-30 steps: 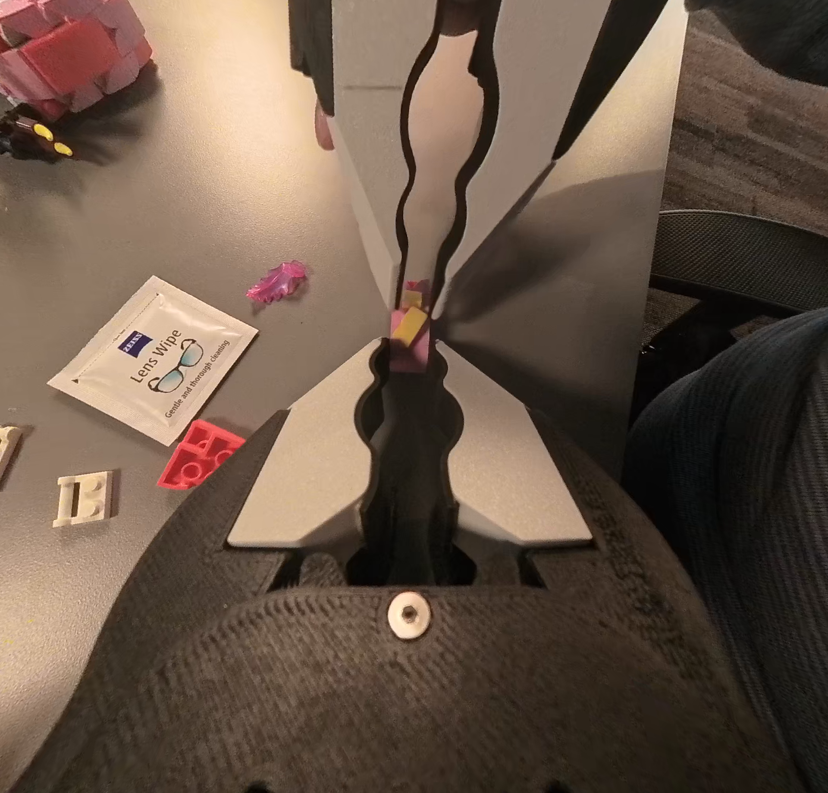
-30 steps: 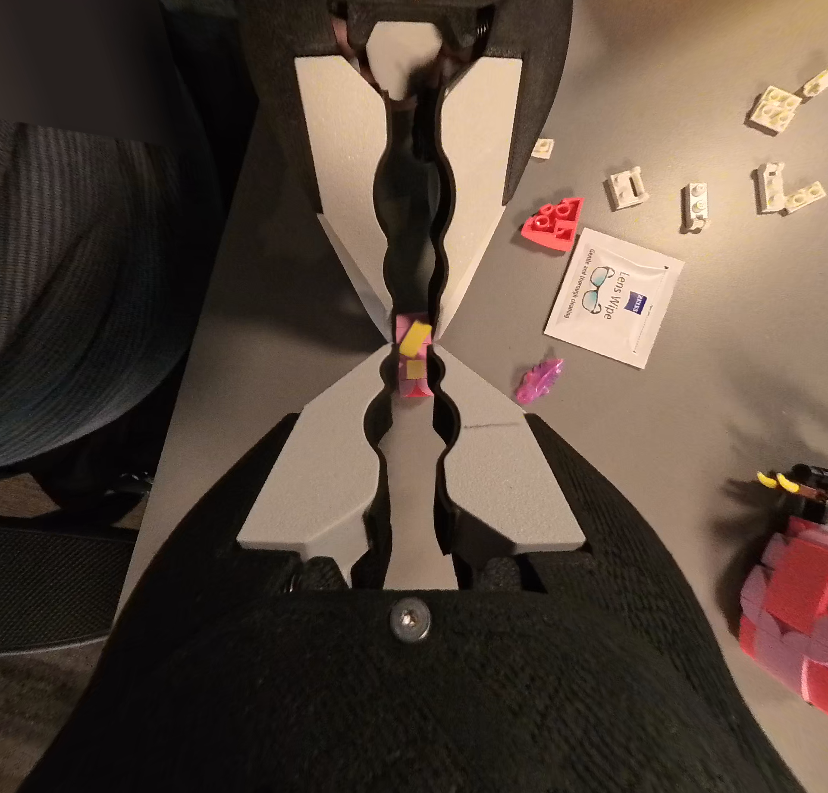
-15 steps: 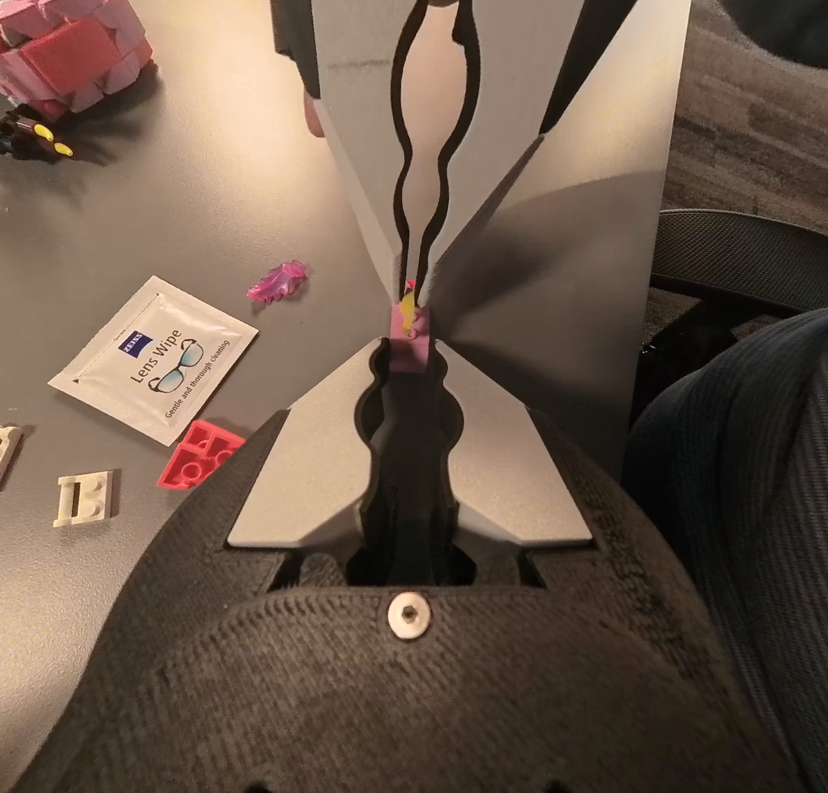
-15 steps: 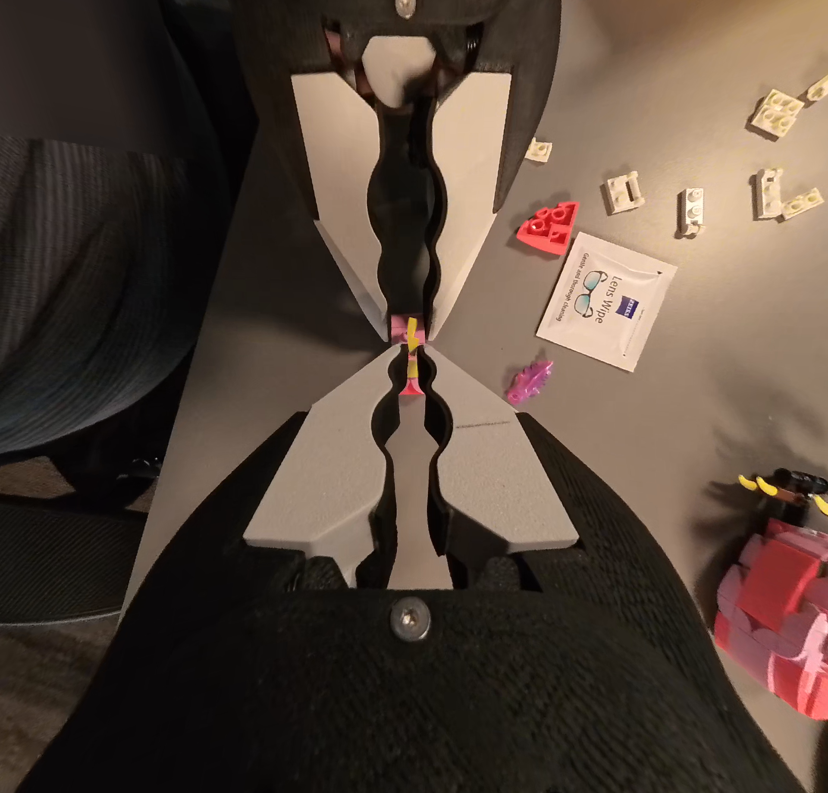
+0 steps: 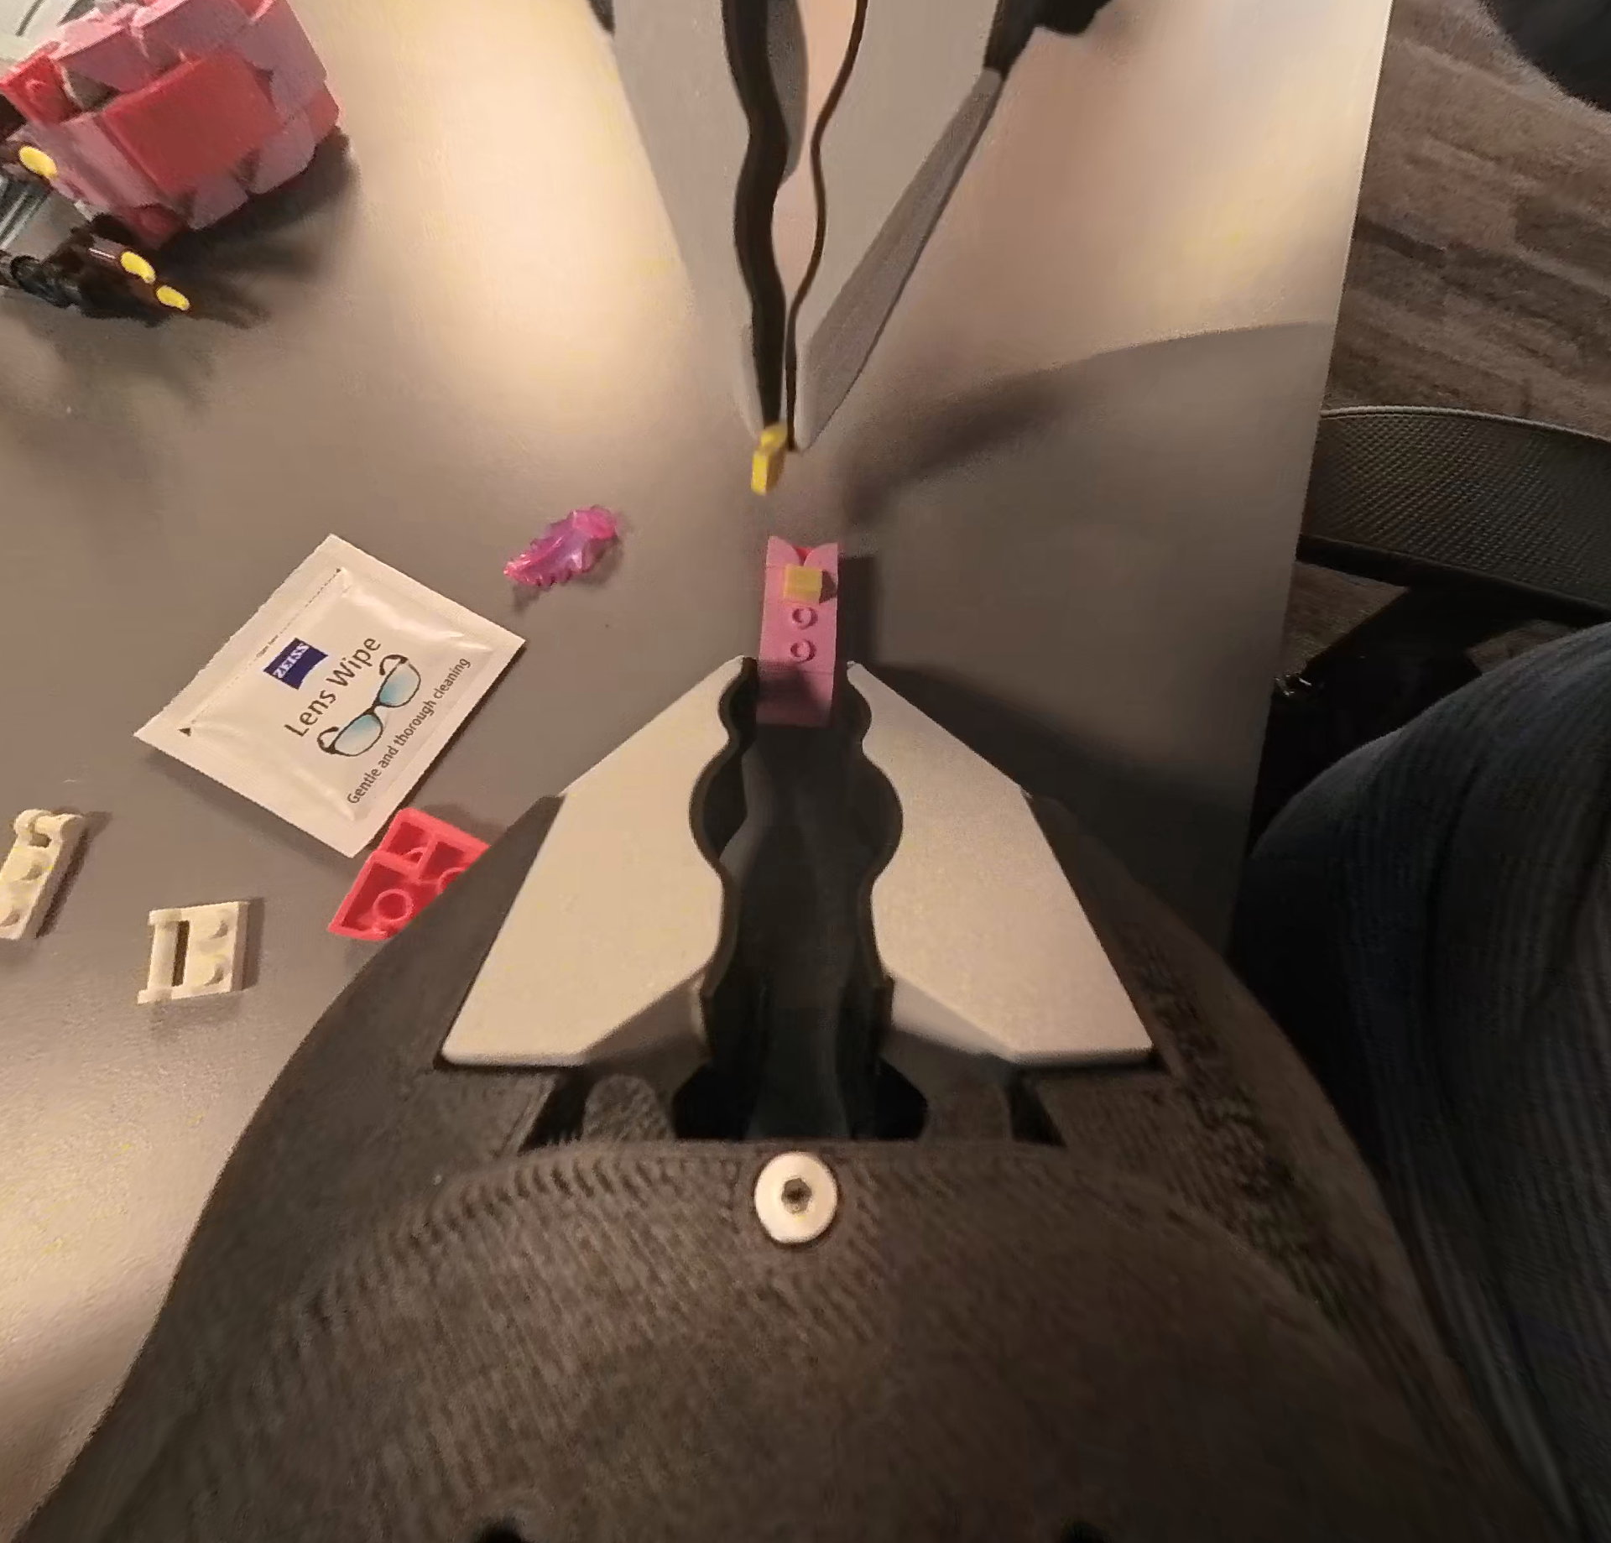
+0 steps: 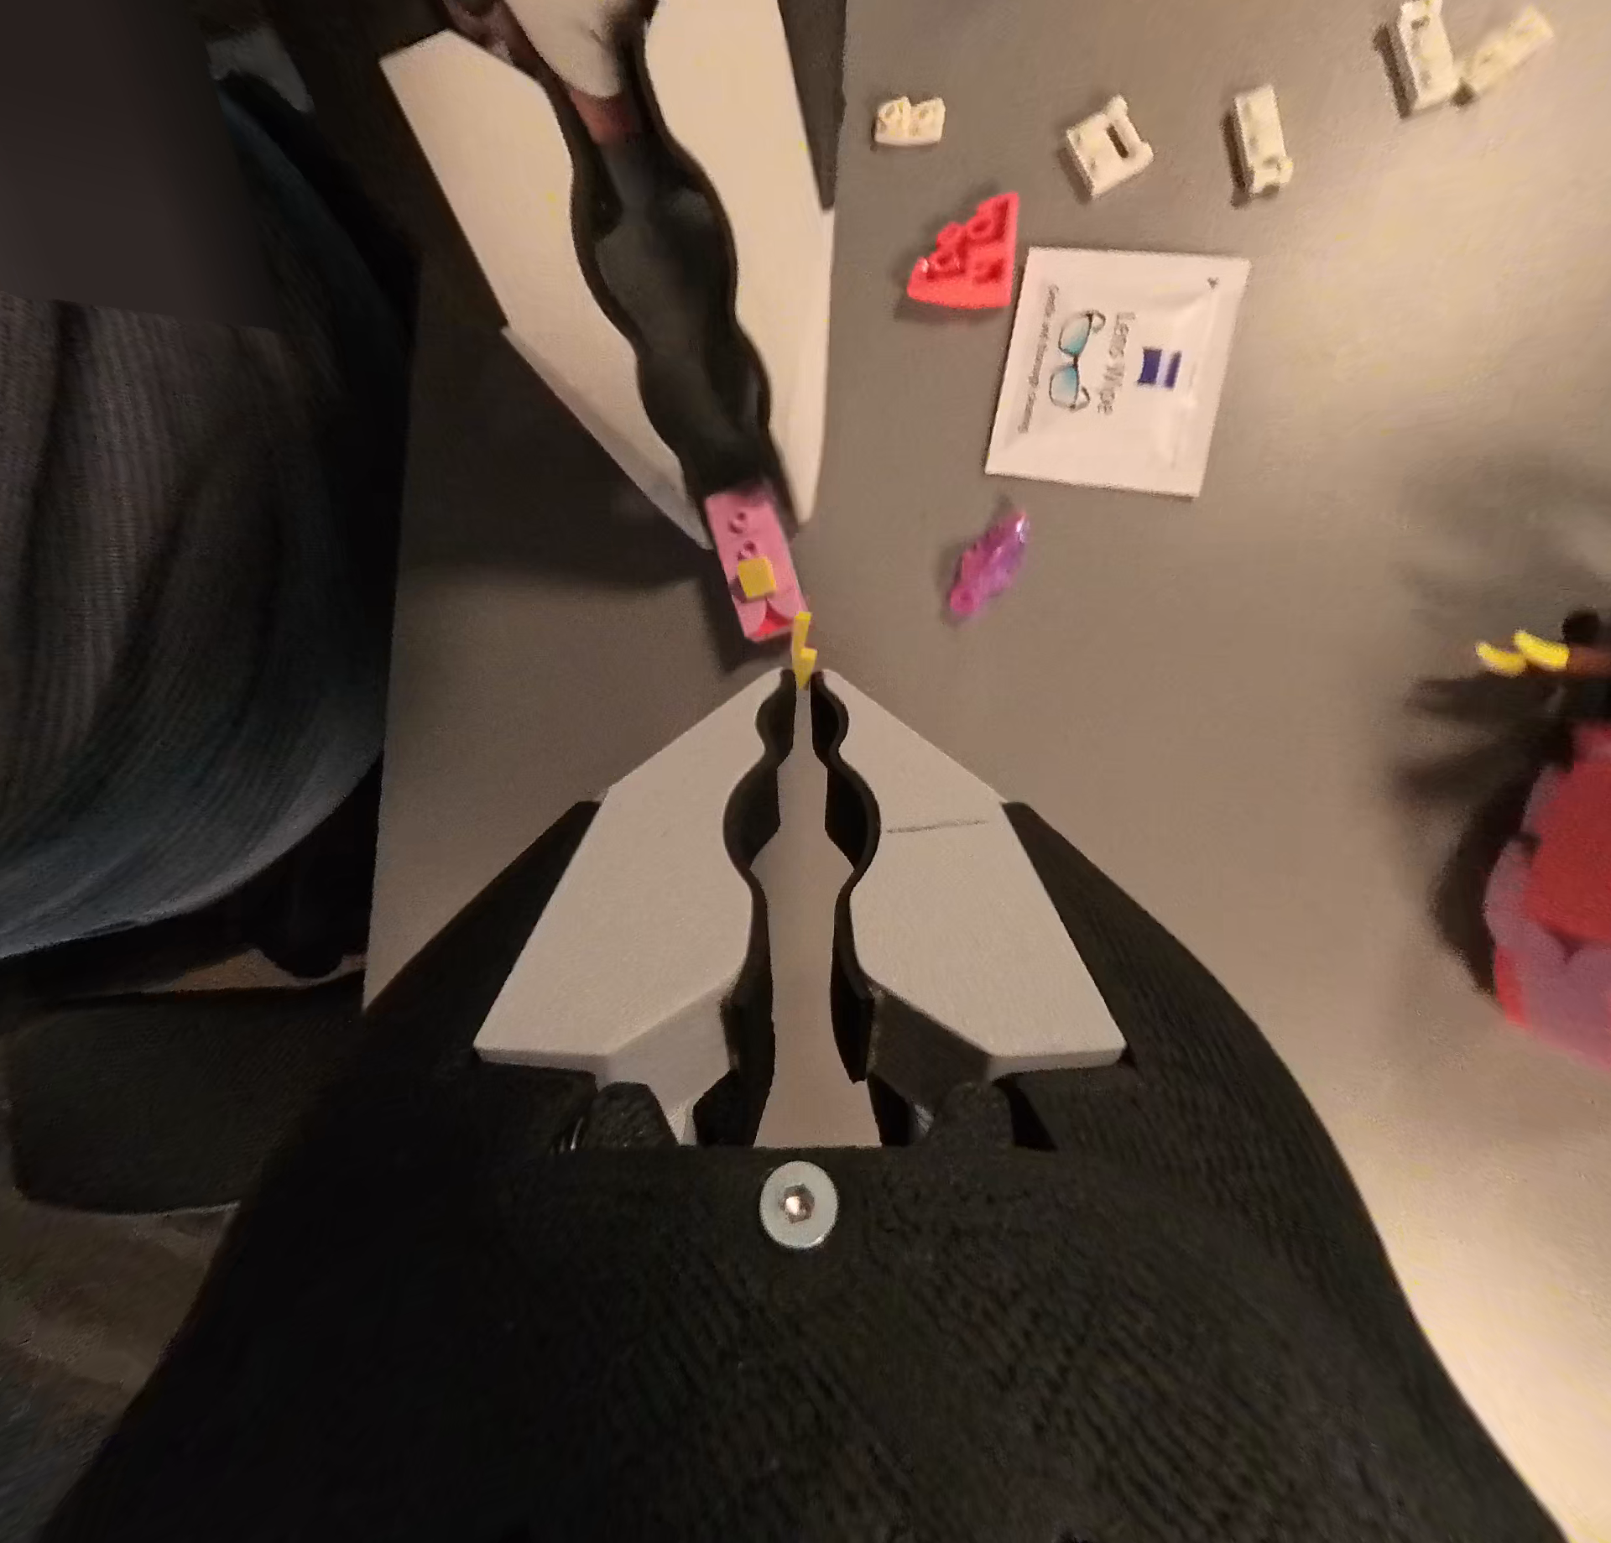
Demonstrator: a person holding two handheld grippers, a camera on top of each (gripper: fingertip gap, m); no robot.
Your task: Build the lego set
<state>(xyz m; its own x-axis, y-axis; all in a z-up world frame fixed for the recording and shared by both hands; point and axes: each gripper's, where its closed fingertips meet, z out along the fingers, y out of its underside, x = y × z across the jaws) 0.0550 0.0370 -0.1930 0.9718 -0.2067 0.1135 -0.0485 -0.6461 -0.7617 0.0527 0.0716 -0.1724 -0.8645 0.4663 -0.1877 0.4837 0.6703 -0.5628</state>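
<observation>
While the grey table (image 5: 1090,298) is strewn with loose bricks, a pink brick assembly (image 5: 798,629) is pinched by the left gripper (image 5: 798,673); a yellow stepped piece (image 6: 803,651), just apart from it, is pinched by the right gripper (image 6: 803,683). Held only by its edge, it could be twisted loose.

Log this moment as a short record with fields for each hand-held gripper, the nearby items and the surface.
Left hand-held gripper: clamped on a pink brick assembly carrying a small yellow tile
Right hand-held gripper: pinching a thin yellow stepped piece, clear of the assembly
Nearby: lens wipe sachet, translucent magenta leaf piece, red wedge plate, white hinge pieces
Surface: grey table
</observation>
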